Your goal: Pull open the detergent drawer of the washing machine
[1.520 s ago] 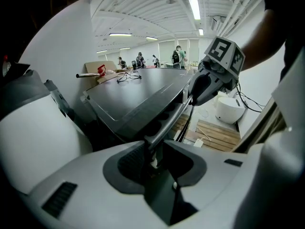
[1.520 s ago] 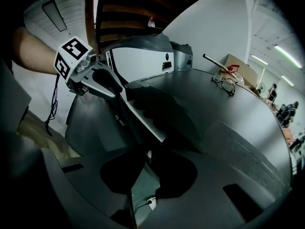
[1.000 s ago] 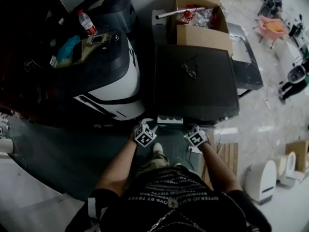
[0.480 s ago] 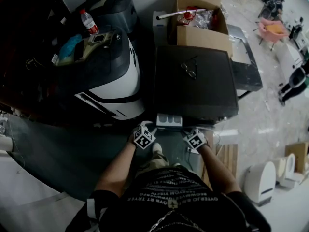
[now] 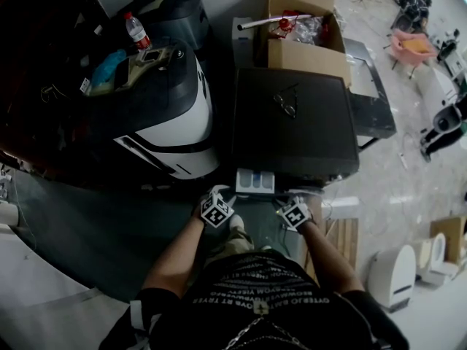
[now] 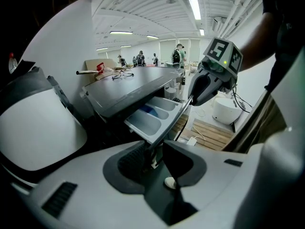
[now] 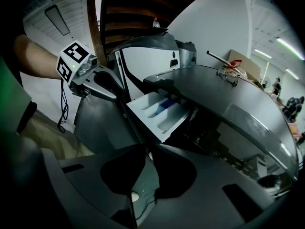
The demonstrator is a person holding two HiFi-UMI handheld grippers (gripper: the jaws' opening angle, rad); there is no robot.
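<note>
The drawer (image 5: pixel 255 181) stands partly out of the washing machine (image 5: pixel 295 122), at the left of its front; its back part is hidden inside. The left gripper (image 6: pixel 153 152) and the right gripper (image 7: pixel 147 152) both have their fingers clamped on its front edge. A shoe (image 5: pixel 238 223) is just in front

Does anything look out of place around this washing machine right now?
A pair of glasses lies loose on the washing machine's dark top, an odd resting place. The detergent drawer sticks out, as the task intends.
</note>
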